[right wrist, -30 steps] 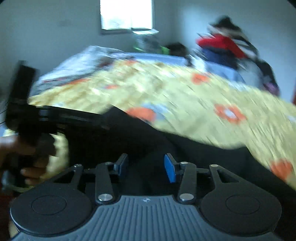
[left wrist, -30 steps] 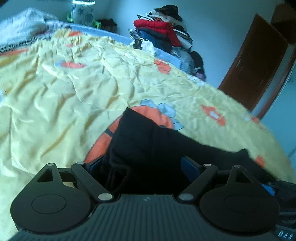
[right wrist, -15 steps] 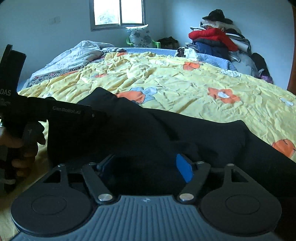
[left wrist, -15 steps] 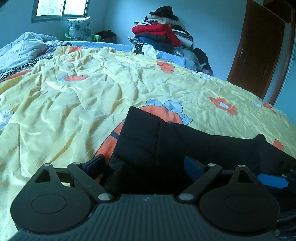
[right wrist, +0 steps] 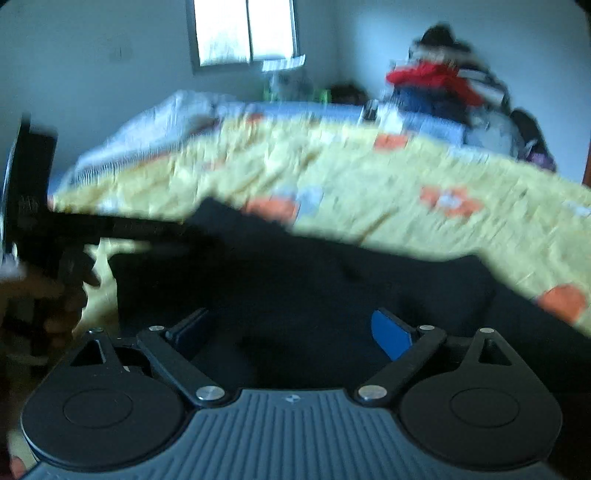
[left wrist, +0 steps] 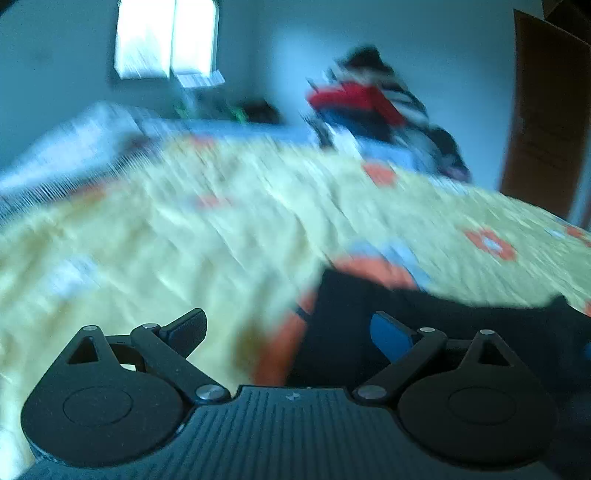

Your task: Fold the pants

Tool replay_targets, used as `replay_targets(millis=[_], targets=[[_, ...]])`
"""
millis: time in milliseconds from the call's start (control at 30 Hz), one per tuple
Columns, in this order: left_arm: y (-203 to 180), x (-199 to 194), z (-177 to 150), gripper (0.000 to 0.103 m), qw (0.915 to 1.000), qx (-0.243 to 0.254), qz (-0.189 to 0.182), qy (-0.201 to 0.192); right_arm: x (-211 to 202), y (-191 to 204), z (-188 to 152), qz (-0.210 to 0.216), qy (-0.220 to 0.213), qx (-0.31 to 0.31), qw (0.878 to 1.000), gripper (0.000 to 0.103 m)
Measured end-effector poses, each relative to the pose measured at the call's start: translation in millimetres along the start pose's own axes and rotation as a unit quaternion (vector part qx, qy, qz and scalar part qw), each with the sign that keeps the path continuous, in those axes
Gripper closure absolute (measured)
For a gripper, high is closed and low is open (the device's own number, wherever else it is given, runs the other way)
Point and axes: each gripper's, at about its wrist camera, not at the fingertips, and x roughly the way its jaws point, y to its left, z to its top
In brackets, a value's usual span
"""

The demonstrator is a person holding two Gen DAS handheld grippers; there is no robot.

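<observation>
Now both views are smeared with motion blur, so fine detail is lost. Black pants [right wrist: 314,280] lie folded on a yellow quilt [left wrist: 184,236] with orange and blue flower prints, at the near edge of the bed.

From the left wrist view, the left gripper [left wrist: 288,328] has its jaws spread wide with nothing pinched between them. Its left finger stands over bare quilt, while its right finger, with the blue pad [left wrist: 389,338], stands over the pants' near left corner (whether it touches the cloth I cannot tell). The pants [left wrist: 369,325] fill the lower right of that view, and an orange flower shows just past their far edge.

From the right wrist view, the right gripper [right wrist: 290,332] is also wide apart, its jaws having just been opening. The dark cloth lies under and between the fingers, but the pads do not press on it. To the left in the same view a hand [right wrist: 44,295] holds the other gripper's black handle, at the pants' left edge.

Beyond the bed are a bright window [right wrist: 245,31], a pale rumpled blanket [right wrist: 147,129], a clothes pile [right wrist: 447,88] topped with something red, and a brown door [left wrist: 546,118] on the right.
</observation>
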Motion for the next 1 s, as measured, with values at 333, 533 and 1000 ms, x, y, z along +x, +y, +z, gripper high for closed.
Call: replay_targets(millis=[333, 533, 1000], targets=[[-73.3, -27.7, 21.7, 0.002, 0.9849, 0.108, -0.131, -0.034, 22.8, -124.6, 29.0, -0.054, 0.047, 0.051, 0.996, 0.059], [-132.0, -12.3, -15.1, 0.002, 0.9611, 0.251, -0.110, -0.038, 73.7, -113.2, 24.5, -0.073, 0.103, -0.024, 0.992, 0.063], [-85.6, 30.5, -11.8, 0.001, 0.9797, 0.192, -0.052, 0.028, 34.1, -93.2, 32.8, -0.044, 0.083, -0.037, 0.995, 0.059]])
